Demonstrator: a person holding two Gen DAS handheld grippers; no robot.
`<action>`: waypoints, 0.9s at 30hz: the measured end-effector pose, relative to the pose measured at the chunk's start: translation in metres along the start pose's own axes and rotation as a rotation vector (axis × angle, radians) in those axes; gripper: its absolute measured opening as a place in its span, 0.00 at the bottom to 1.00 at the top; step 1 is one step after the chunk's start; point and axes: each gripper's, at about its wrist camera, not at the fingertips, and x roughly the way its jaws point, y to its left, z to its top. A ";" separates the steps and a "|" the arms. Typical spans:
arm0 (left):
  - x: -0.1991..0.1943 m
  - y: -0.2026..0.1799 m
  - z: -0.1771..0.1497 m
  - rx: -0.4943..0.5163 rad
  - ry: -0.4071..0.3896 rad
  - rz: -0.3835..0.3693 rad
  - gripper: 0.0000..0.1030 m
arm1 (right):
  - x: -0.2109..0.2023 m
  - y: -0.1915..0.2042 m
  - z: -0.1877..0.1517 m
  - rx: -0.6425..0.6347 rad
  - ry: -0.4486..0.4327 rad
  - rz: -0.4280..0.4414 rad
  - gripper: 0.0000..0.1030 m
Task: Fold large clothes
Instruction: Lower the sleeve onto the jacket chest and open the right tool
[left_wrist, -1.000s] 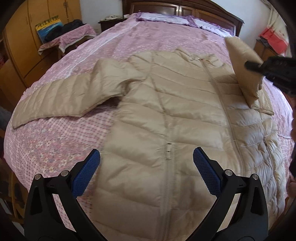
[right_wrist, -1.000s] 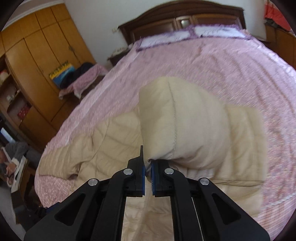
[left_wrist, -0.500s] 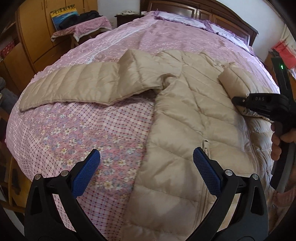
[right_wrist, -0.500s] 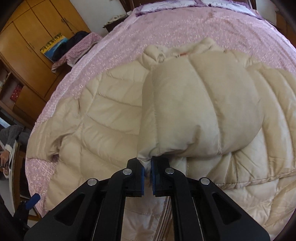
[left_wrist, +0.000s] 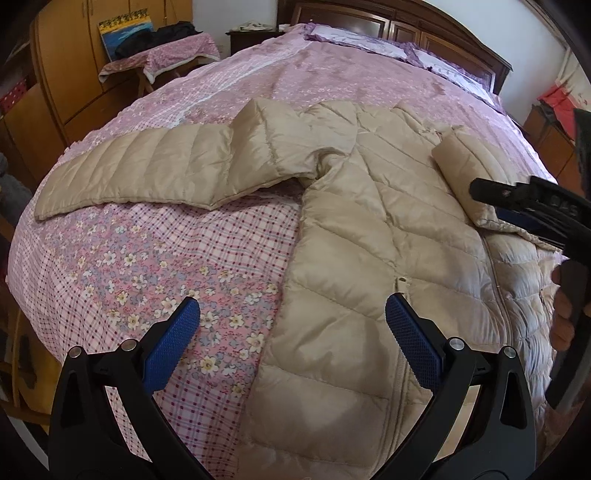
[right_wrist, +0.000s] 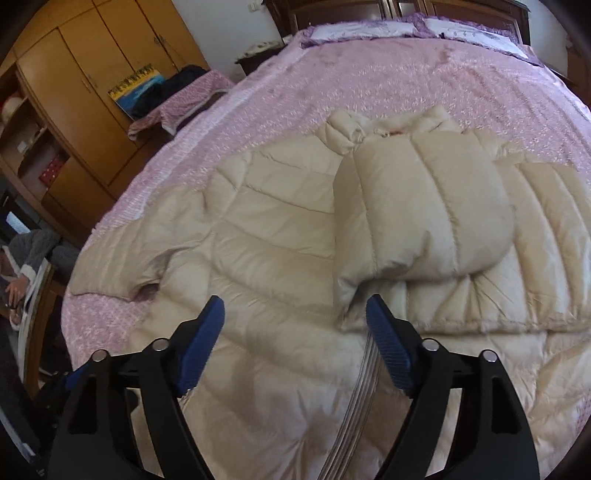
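A long beige quilted down coat (left_wrist: 373, 236) lies front up on the bed, zipper toward me. Its left sleeve (left_wrist: 147, 170) stretches out flat to the left. Its right sleeve (right_wrist: 424, 225) lies folded across the chest; it also shows in the left wrist view (left_wrist: 461, 170). My left gripper (left_wrist: 291, 347) is open and empty above the coat's lower left edge. My right gripper (right_wrist: 295, 332) is open, just in front of the folded sleeve's cuff; it also appears in the left wrist view (left_wrist: 517, 206).
The bed has a pink floral cover (left_wrist: 147, 266) and a dark wooden headboard (left_wrist: 406, 26). A small table with a pink cloth (left_wrist: 162, 59) and wooden wardrobes (right_wrist: 92, 74) stand to the left. A person sits at the far left (right_wrist: 26, 266).
My right gripper has laid the right sleeve across the coat's chest and opened, letting it go. My left gripper has swung leftward over the coat's left edge, still open.
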 end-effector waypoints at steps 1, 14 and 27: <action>-0.001 -0.003 0.001 0.005 -0.004 -0.002 0.97 | -0.004 0.000 -0.001 0.004 -0.005 0.004 0.77; -0.009 -0.059 0.016 0.119 -0.024 -0.056 0.97 | -0.082 -0.069 -0.031 0.152 -0.090 -0.119 0.79; -0.006 -0.154 0.039 0.268 -0.022 -0.148 0.97 | -0.115 -0.149 -0.052 0.301 -0.150 -0.257 0.81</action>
